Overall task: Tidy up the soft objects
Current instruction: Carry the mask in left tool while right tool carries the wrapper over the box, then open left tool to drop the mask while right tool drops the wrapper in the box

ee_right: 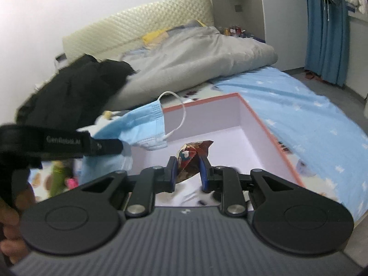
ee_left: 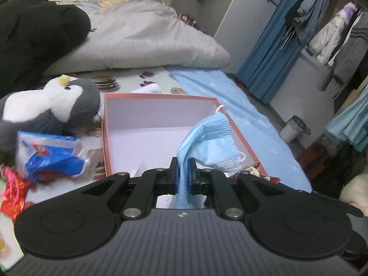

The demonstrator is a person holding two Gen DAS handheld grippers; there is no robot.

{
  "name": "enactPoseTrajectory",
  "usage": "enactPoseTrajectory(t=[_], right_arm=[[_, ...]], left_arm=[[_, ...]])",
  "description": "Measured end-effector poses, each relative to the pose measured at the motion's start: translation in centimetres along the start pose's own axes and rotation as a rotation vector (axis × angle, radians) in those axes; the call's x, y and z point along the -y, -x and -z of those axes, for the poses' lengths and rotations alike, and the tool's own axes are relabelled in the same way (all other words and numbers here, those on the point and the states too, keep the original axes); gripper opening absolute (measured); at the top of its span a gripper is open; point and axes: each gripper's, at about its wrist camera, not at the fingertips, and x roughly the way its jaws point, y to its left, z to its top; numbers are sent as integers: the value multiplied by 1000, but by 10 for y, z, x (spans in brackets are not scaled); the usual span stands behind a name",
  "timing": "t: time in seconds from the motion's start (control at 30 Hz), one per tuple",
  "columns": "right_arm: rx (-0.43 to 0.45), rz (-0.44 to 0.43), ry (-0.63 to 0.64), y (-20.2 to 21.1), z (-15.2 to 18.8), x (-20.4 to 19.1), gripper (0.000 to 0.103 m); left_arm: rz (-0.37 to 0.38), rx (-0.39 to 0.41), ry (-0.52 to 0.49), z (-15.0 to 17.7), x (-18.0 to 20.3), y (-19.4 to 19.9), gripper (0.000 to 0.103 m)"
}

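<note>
Box [ee_left: 110, 124] time: both hands are bringing soft things over the open pink box that sits on the bed [ee_left: 241, 105]. This looks like the putting-in step.

The left gripper [ee_left: 183, 168] has its fingers shut tight on a blue face mask [ee_left: 207, 142]. The mask hangs over the box, near its right side in the left view, and its white ear loop sticks up. The right gripper [ee_right: 188, 169] has its fingers closed on a small dark red cloth pouch [ee_right: 192, 155] with a pattern on it. The pouch is above the white floor of the box [ee_right: 253, 124], near the front.

The box looks almost bare inside, so there is plenty of room. Next, each hand likely needs to go down a little and then let its fingers open, so the mask and the pouch drop in and do not land on the rim.

Beside the box, a penguin toy [ee_left: 57, 101] and a crinkly blue and white bag [ee_left: 53, 156] lie on the bed. They may be next to go in. A grey quilt [ee_left: 142, 36] and black clothes [ee_left: 34, 34] are piled farther back.
</note>
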Motion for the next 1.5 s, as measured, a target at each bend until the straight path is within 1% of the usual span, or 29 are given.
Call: enactPoseTrajectory(t=[0.1,0.2,0.3,0.37,0.47,0.53,0.63,0.67,0.7,0.73,0.77,0.83,1.0,1.1,1.23,1.33,1.4,1.5], right_arm=[[-22,13,18,-19,-7,7,24],[-68,8,11,-37,-8,17,24],[-141,3,-3,-55,-3,25,24],[-174,14,-13,-63,0,29,24],[-214,4,-16,-69,3,31,25],[-225,16,-11,-70,3,30,25],[-229,-5,-16,-69,2,30,25],[-229,-3,-16,-68,2,29,28],[-233,0,-19,-68,2,29,35],[-236,2,-21,-67,1,29,40],[-234,4,-21,-66,1,29,40],[-224,-8,-25,-62,2,28,40],[-192,-31,-20,-50,3,23,40],[-147,-63,-28,-34,4,18,40],[-87,-81,-31,-10,6,10,40],[-41,-89,-31,11,7,2,40],[-23,-103,-26,24,6,-5,40],[25,-117,1,46,4,-18,40]], left_arm=[[-18,-44,-45,-11,3,-30,9],[-5,-93,-20,-15,-6,-51,9],[-5,-144,16,-14,-18,-65,9],[-29,-147,7,-13,-21,-70,9],[-45,-164,-19,-10,-23,-74,9],[-49,-179,-33,-9,-22,-75,9],[-42,-194,-36,-7,-21,-75,11],[-39,-203,-37,-7,-21,-74,15],[-39,-207,-42,-6,-21,-73,18],[-43,-203,-50,-6,-21,-71,23],[-48,-190,-58,-6,-21,-67,26],[-47,-169,-73,-6,-21,-59,28],[-47,-128,-101,-5,-26,-35,28],[-38,-91,-116,-2,-28,-14,28],[-35,-31,-124,4,-32,20,28],[-46,12,-138,12,-34,47,28],[-37,32,-141,17,-36,66,28],[-43,67,-156,24,-36,94,28]])
